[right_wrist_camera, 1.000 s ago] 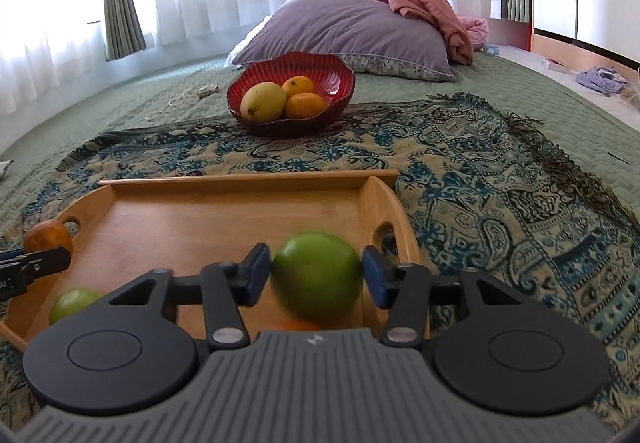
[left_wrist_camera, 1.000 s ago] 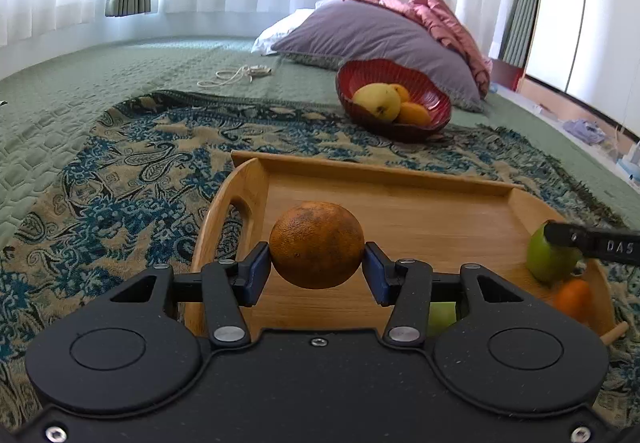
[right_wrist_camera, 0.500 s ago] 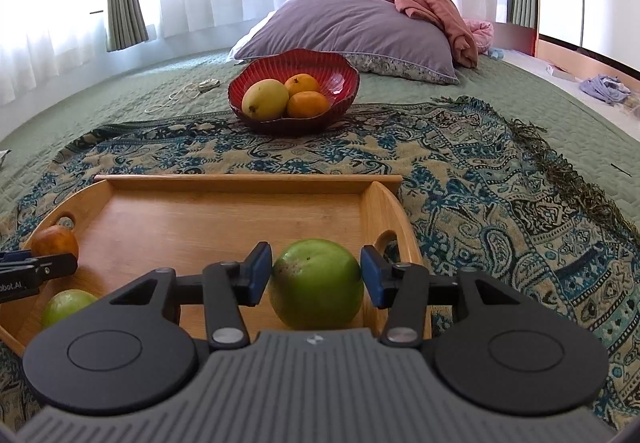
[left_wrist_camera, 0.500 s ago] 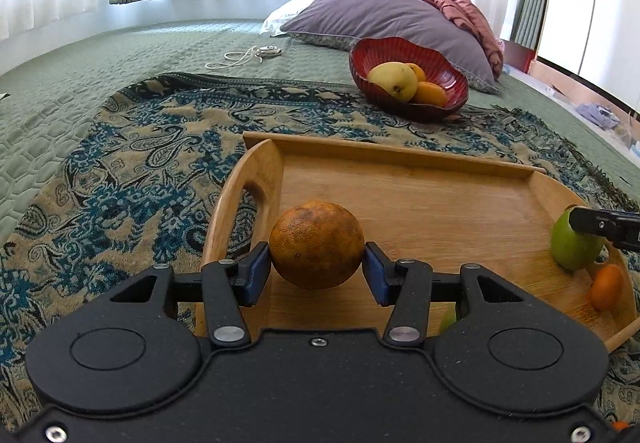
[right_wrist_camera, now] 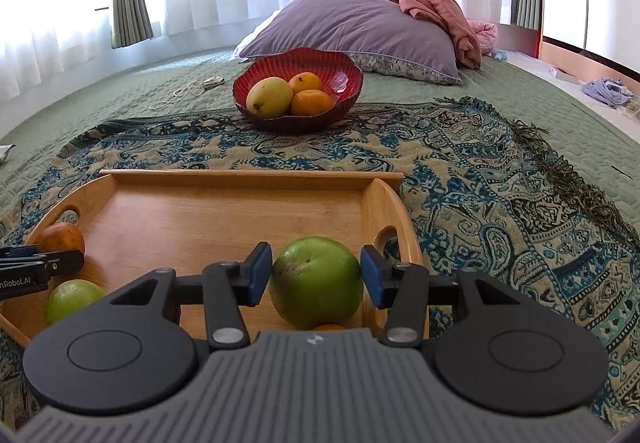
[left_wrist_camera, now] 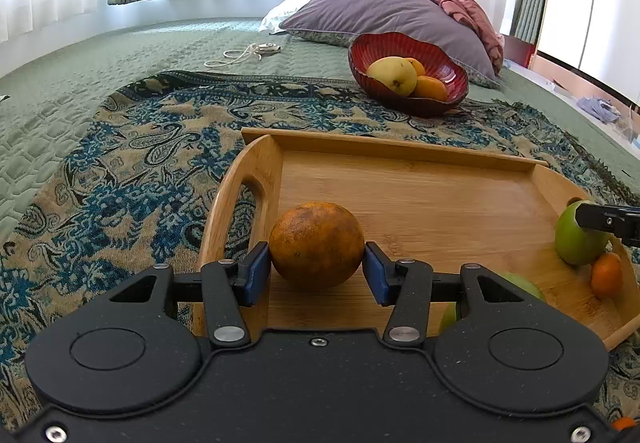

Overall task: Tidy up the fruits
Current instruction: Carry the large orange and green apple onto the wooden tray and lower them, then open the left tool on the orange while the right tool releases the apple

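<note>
My left gripper (left_wrist_camera: 317, 268) is shut on a brownish orange (left_wrist_camera: 317, 245), held over the left end of the wooden tray (left_wrist_camera: 400, 151). My right gripper (right_wrist_camera: 317, 271) is shut on a green apple (right_wrist_camera: 316, 281) over the tray's right end (right_wrist_camera: 384, 203). In the tray lie another green fruit (right_wrist_camera: 72, 299) and a small orange fruit (left_wrist_camera: 606, 275). A red bowl (right_wrist_camera: 344, 71) beyond the tray holds a yellow mango (right_wrist_camera: 269, 97) and two oranges (right_wrist_camera: 311, 102). The left view also shows the bowl (left_wrist_camera: 456, 75).
The tray sits on a blue paisley throw (right_wrist_camera: 500, 183) over a green quilted bed (left_wrist_camera: 120, 55). A purple pillow (right_wrist_camera: 352, 23) with a pink blanket lies behind the bowl. A white cord (left_wrist_camera: 240, 53) lies on the quilt at the far left.
Both grippers have risen and drawn back slightly with their fruits held; the tray and bowl appear lower and farther. The grip on each fruit is unchanged.
</note>
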Demonstrator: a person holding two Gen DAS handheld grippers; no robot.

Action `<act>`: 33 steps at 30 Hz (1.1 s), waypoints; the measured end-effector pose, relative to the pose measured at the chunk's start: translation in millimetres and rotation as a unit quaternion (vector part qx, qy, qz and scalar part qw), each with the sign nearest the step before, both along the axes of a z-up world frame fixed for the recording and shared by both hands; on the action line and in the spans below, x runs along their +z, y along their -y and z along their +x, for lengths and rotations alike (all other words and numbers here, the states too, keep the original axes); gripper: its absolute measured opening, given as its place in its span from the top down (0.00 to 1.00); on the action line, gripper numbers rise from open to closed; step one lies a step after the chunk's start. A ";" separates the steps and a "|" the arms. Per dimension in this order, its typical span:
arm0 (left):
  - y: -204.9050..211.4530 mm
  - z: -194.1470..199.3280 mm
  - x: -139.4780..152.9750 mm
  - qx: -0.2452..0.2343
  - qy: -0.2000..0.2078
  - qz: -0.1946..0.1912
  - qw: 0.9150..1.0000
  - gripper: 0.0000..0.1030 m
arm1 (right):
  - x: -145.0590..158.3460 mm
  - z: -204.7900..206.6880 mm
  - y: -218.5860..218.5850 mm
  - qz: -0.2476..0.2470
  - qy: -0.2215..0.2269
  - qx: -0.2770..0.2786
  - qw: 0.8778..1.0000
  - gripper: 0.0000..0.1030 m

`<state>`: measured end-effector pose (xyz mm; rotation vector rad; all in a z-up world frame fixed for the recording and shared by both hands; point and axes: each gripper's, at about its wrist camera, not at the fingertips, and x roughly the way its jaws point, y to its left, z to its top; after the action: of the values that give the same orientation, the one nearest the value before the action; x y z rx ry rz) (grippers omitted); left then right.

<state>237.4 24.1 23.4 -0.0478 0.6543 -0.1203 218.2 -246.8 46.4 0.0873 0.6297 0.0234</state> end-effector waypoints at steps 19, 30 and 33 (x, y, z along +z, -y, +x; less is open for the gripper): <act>2.0 -34.5 30.4 -0.021 0.046 0.009 0.999 0.20 | 18.6 -29.5 -3.1 -0.005 0.037 0.021 0.999 0.32; -5.4 -83.0 43.8 -0.030 0.066 -0.001 0.997 0.08 | 28.6 -84.7 -23.7 -0.047 0.094 0.064 0.992 0.12; -8.0 -98.5 44.9 -0.032 0.072 -0.001 0.997 0.04 | 25.5 -100.0 -28.6 -0.054 0.104 0.070 0.991 0.09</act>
<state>138.9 32.1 68.3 -0.0187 0.5117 -0.1850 118.2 -218.1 71.9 -0.0641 0.4271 0.1333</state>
